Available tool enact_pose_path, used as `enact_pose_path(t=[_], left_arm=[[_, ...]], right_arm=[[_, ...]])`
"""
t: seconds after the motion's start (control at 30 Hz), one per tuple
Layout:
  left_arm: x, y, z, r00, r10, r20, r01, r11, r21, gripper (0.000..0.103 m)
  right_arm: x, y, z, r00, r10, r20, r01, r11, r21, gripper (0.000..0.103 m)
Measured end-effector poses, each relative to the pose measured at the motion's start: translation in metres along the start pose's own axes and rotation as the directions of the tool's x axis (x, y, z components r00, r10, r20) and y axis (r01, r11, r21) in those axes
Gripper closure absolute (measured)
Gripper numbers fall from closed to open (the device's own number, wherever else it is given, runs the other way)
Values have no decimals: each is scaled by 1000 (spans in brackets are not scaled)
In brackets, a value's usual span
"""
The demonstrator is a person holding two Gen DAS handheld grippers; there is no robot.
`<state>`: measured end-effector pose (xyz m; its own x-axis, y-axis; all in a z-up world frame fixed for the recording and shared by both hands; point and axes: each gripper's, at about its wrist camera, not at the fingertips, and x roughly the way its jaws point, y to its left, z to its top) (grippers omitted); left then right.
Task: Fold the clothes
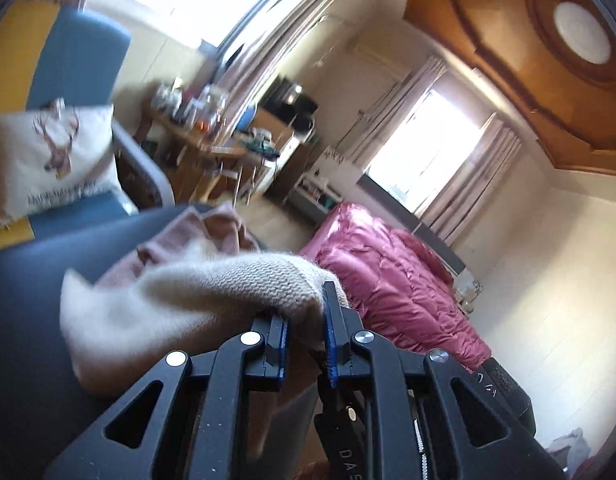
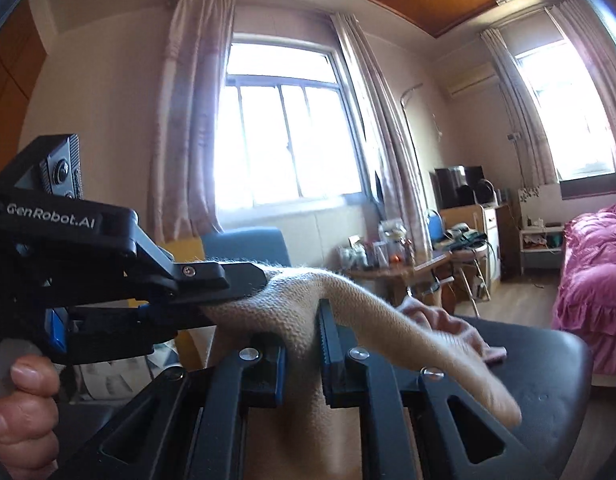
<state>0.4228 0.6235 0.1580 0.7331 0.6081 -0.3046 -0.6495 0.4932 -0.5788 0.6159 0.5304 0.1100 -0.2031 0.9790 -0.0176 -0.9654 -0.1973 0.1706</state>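
A cream knit garment (image 1: 180, 300) is held up off a dark round table (image 1: 24, 320). My left gripper (image 1: 306, 312) is shut on its edge. In the right wrist view my right gripper (image 2: 302, 328) is shut on the same cream knit garment (image 2: 371, 312), which drapes over the fingers down to the dark table (image 2: 547, 368). The left gripper (image 2: 244, 280) shows there from the side, clamped on the garment close beside my right one. A pink garment (image 1: 212, 228) lies crumpled on the table behind it, also visible in the right wrist view (image 2: 447, 324).
A blue chair (image 1: 76, 80) with a white deer cushion (image 1: 52, 160) stands beyond the table. A cluttered wooden side table (image 2: 387, 268) and a bed with a pink quilt (image 2: 587, 280) stand further off. Curtained windows (image 2: 288, 140) fill the far wall.
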Motion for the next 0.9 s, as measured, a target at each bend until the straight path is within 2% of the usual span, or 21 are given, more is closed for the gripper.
enact_pose_path(t=[0.1, 0.2, 0.27, 0.33, 0.47, 0.57, 0.6, 0.8, 0.9], left_arm=[[-41, -6, 0, 997, 31, 65, -32, 999, 21, 88], [-87, -9, -9, 986, 94, 136, -100, 994, 42, 88], [-116, -9, -19, 971, 154, 182, -168, 984, 60, 88], [-148, -6, -33, 948, 222, 228, -242, 968, 62, 88], [-206, 2, -52, 902, 329, 280, -346, 938, 11, 88], [-248, 1, -64, 862, 392, 323, -412, 911, -6, 88], [-266, -3, -69, 842, 414, 344, -440, 898, -5, 88], [-347, -23, -96, 741, 501, 447, -548, 836, -30, 88], [-367, -18, -112, 690, 559, 459, -593, 801, -85, 87]], right_arm=[[-11, 23, 23, 997, 71, 33, -72, 997, 10, 91], [-32, 69, 30, 987, 153, 44, -154, 988, 13, 91], [-56, 105, 28, 975, 216, 46, -216, 976, 14, 91], [-72, 133, 19, 960, 276, 44, -277, 961, 14, 91], [-86, 183, 2, 921, 390, 16, -391, 920, 18, 91], [-94, 222, -8, 878, 478, -16, -477, 878, 26, 91], [-100, 235, -10, 863, 506, -20, -505, 863, 24, 91], [-129, 302, -4, 738, 675, -10, -674, 738, 29, 91], [-135, 327, -11, 681, 732, -35, -731, 681, 39, 91]])
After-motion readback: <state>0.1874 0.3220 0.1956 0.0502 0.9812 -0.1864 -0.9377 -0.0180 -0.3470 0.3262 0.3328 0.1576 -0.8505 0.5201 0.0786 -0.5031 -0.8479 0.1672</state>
